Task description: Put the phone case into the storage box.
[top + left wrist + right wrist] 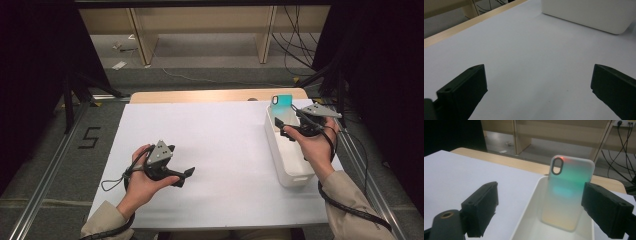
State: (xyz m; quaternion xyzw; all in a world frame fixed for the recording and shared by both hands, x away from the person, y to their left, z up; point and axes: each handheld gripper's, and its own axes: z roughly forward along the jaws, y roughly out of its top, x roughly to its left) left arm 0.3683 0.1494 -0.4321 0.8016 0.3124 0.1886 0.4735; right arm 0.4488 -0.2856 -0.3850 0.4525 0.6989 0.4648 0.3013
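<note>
1. I am looking down on a white table (pixel 210 150) with a gripper in each hand. My right gripper (pixel 289 127) hovers over a long white bin (pixel 292 172) at the table's right side; my left gripper (pixel 184 176) rests low over bare table at the near left, well apart from the bin.

2. The thing in play is a phone case (pixel 566 192), translucent with a teal-to-peach tint. It stands upright in the far end of the bin, leaning against the end wall, its long axis close to vertical and its oval camera hole at the top.

3. In the right gripper view the case lies straight ahead of my jaws and slightly right of centre, its broad back facing me. The right jaw's edge overlaps the case's lower right side in that view; I cannot tell whether it touches. The left jaw is clear of it.

4. My right jaws are spread wide, nothing pinched. My left jaws are also spread wide over empty table.

5. My right hand is by far the nearer to the case.

6. I can read no brand or label on the case or bin. A "5" mark (pixel 89 137) sits on the floor left of the table.
</note>
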